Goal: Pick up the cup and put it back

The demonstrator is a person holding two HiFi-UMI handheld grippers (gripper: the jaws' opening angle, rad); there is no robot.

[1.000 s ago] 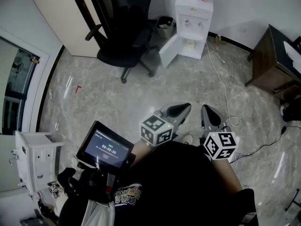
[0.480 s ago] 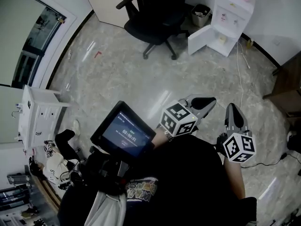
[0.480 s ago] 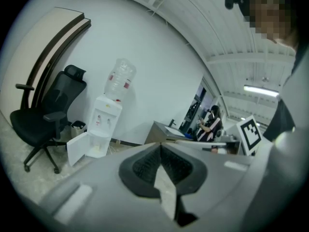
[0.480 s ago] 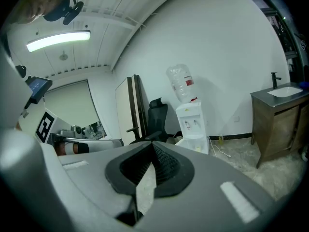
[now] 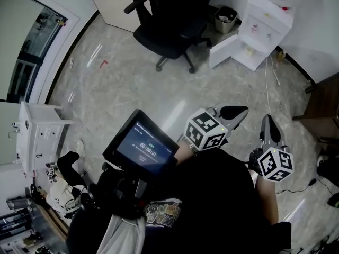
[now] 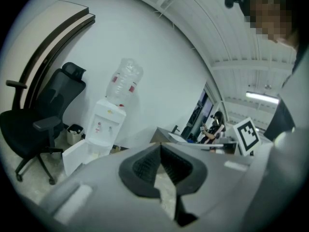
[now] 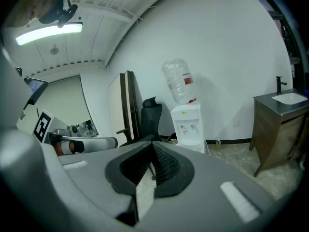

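Item: cup, none in my views, handling unjudged. Grey left gripper (image 5: pixel 233 112), grey right gripper (image 5: pixel 269 125): both clenched, empty.

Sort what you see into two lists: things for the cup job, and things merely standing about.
For the job: left gripper, right gripper, both shut and empty; no cup in view.
Standing about: black swivel office chair, white water dispenser, small grey waste bin, dark tablet screen.

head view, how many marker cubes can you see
2: left cube on the left gripper, beside the screen; right cube on the right gripper. None looks hidden.
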